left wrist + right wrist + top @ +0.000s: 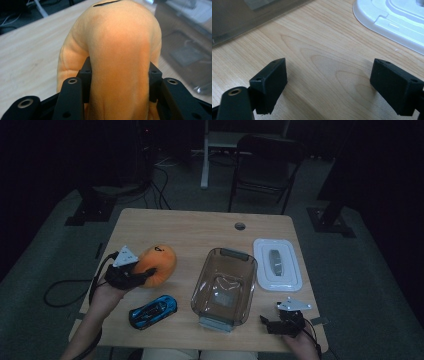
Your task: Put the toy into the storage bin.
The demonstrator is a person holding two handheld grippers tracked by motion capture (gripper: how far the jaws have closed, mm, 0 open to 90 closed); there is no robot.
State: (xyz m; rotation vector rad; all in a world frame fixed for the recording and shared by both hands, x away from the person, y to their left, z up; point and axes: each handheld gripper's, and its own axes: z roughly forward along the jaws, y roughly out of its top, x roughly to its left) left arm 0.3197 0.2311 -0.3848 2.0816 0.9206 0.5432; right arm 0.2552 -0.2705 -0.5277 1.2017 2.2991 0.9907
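Black jaws of the left gripper (119, 75) pinch a fold of an orange plush toy (117, 47), the soft fabric bulging up between the pads and filling most of the left gripper view. From the high view, the same plush toy (156, 264) sits at the left side of the wooden table (200, 227), clamped at its near edge by the left gripper (142, 275), whose grey three-cornered plate points up; whether the toy has cleared the tabletop cannot be told from this angle.

Just in front of it lies a blue toy car (152, 311), untouched. At the table's centre stands a clear, empty container (224, 287) with grey handles at both ends, and its white lid (278, 264) rests flat just to the right of it.

At the near right corner the right gripper (274, 323) idles, its jaws spread wide over bare wood, with nothing between them. The right gripper view shows the container's wall (249, 17) and the lid's rim (387, 22) ahead of them.

Judged from the layout, the work looks like packing the toys into the container: the grasp on the plush is secured, but the carry and the drop into the box remain, as do the car and probably the lid.
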